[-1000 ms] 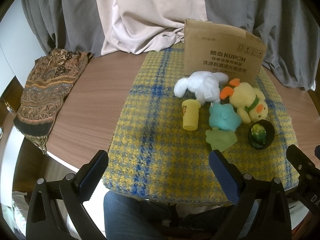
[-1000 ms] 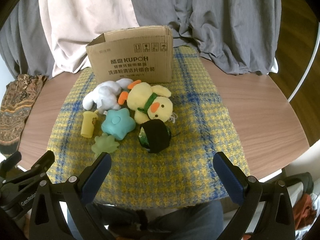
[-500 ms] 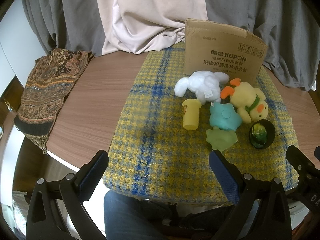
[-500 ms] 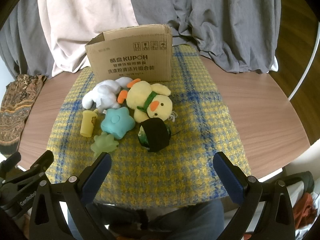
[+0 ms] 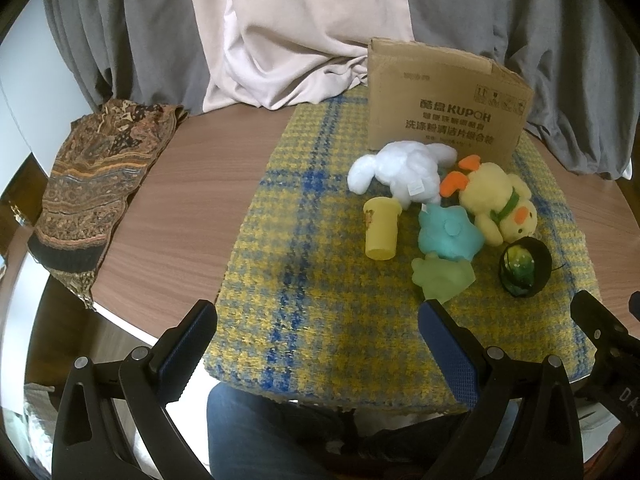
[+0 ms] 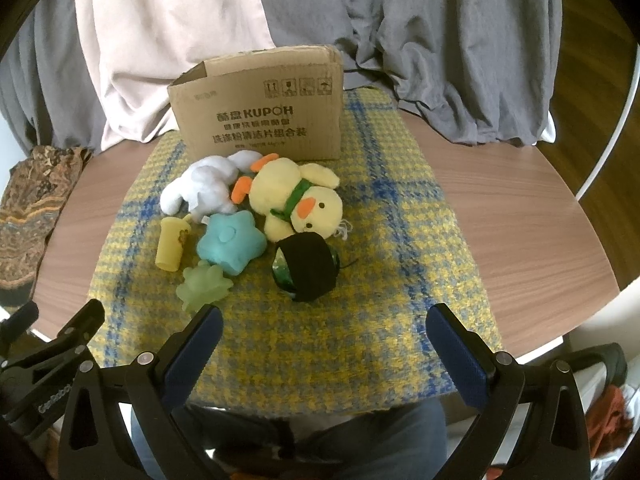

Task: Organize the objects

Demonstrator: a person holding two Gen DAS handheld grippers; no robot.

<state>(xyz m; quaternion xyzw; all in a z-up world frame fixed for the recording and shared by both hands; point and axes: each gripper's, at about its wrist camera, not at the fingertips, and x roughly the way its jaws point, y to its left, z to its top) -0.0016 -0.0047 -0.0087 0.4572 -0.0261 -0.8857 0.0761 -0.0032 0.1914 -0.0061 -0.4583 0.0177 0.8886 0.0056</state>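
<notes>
Toys [image 6: 256, 224] on plaid cloth [image 6: 400, 280] (grey curtain [image 6: 460, 40] behind); both grippers gape empty

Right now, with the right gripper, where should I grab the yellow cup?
Grip the yellow cup across its mid-body, coming down from above with the jaws to its left and right. It lies on its side, rim toward the white plush, base toward you. Its left side is clear; the teal star sits close on its right.

A round wooden desk [image 5: 180, 208] carries a yellow-and-blue plaid cloth [image 5: 320, 280] straight ahead of the fingers. A brown patterned cloth [image 5: 92, 184] drapes over the desk's edge, well left of the left fingers.
</notes>
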